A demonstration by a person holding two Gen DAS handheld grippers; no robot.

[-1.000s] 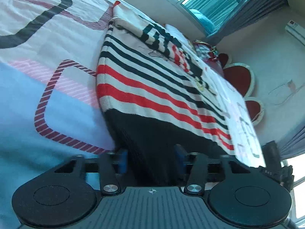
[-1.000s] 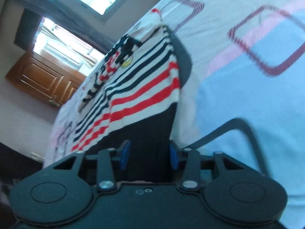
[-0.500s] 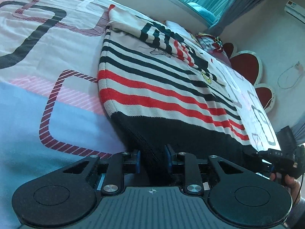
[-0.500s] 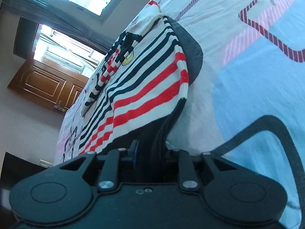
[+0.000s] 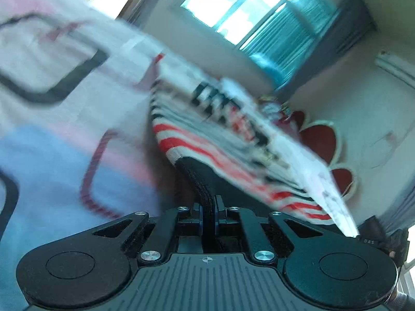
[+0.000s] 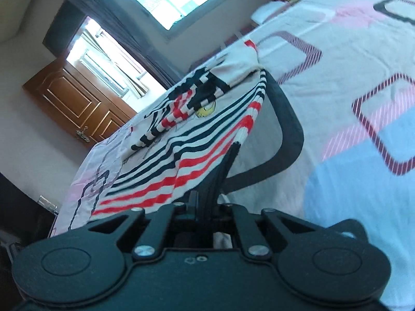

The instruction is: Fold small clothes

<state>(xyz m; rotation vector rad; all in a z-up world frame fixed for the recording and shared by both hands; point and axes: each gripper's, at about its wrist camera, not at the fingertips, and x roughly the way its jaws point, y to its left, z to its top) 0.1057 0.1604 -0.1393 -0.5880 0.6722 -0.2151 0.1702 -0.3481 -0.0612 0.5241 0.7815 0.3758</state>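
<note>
Nearest the lens in the left wrist view, the left gripper (image 5: 208,213) is pinched tight on the black ribbed hem (image 5: 201,181) of the striped sweater (image 5: 215,145), the fabric squeezed to a thin band between the blue pads. A second ago those jaws stood wide around the hem; half a second ago they were narrowing; now they are closed on it. The right gripper (image 6: 205,203) tells the same story from the other corner: its jaws have come together on the black hem (image 6: 223,171), which rises as a taut dark strip from between them.

Beyond the grippers, the lower part of the sweater is no longer flat. In the right wrist view the red and navy stripes hang in a sloping sheet off the bed (image 6: 350,155), with a shadowed gap under the lifted edge, while the upper part with the folded sleeve and the yellow cartoon patch (image 6: 206,108) lies further back on the bedspread. The left view is heavily blurred and tilted up toward the window (image 5: 249,10) and the red headboard (image 5: 319,142), which earlier sat near the frame's edge; the left hand is evidently swinging upward fast.

So the grasp stage looks finished and the fold itself has begun: likely the hem gets carried up and forward over the chest. Both corners need to travel level, or the fold will land skewed.

Farthest off, a wooden door (image 6: 77,106) shows in the right view.
</note>
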